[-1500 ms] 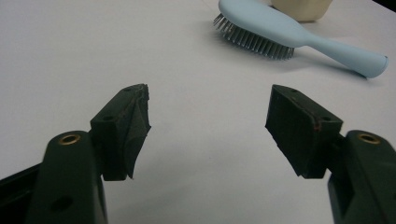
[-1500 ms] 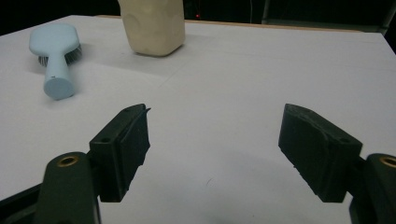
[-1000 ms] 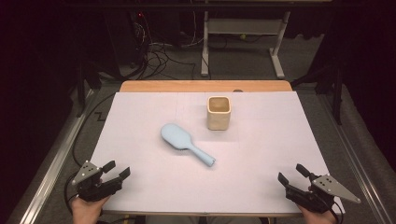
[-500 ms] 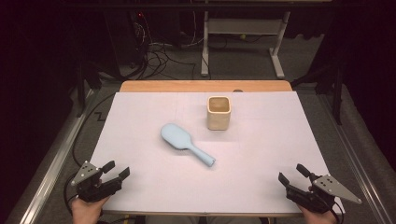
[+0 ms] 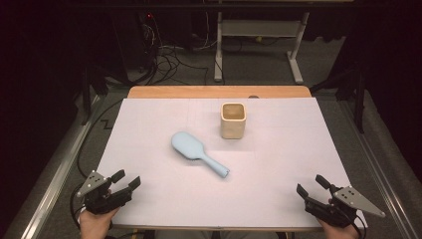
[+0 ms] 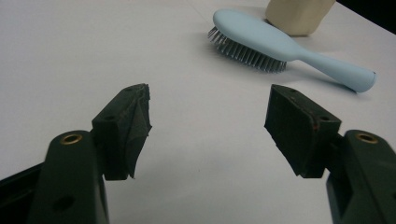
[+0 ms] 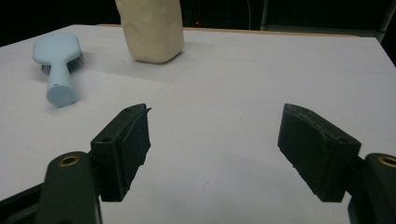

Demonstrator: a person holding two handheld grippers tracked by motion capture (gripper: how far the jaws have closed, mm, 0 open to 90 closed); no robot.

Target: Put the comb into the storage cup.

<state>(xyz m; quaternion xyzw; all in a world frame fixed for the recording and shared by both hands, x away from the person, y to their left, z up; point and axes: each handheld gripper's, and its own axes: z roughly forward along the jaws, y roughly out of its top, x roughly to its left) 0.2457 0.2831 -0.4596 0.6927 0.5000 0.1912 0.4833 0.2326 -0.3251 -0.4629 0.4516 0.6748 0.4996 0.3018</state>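
Both the left gripper [image 5: 127, 180] and right gripper [image 5: 309, 185] are resting released, well apart from the hairbrush [image 5: 196, 151] lying beside the cup [image 5: 233, 121]

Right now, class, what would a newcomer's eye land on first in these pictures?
A pale blue hairbrush lies bristles down near the middle of the white table, handle pointing toward the near right. Just behind it stands a cream square cup, upright. At the near corners wait the left tongs and right tongs, both open and empty.

hairbrush [image 5: 198, 152] beside cup [image 5: 233, 120] (both claws apart).
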